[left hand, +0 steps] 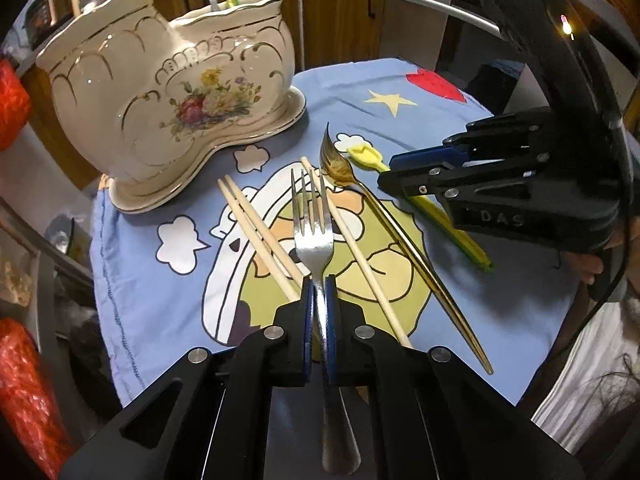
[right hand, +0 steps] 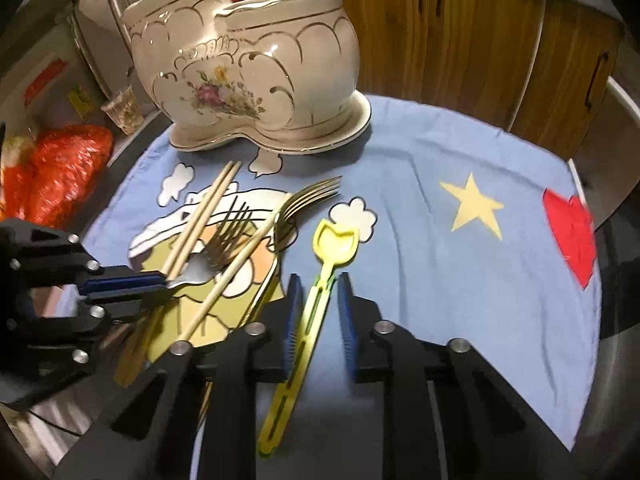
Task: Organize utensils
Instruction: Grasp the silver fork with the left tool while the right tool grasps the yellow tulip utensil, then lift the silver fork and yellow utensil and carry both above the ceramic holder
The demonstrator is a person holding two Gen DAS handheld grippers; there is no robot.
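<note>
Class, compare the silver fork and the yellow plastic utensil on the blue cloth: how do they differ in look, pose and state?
The silver fork is shiny metal with tines; the yellow utensil is matte plastic with a slotted handle. The fork is pinched in the left claw; the yellow utensil lies between the right claw's still-parted pads. The fork overlaps chopsticks; the yellow utensil lies alone. Both lie on the cloth.

Glossy ceramic holder (left hand: 168,92), shiny metal fork (left hand: 314,236), wooden chopsticks (left hand: 256,232).

Home kitchen, wooden cabinets (right hand: 500,40), ceramic utensil holder (left hand: 160,92)
</note>
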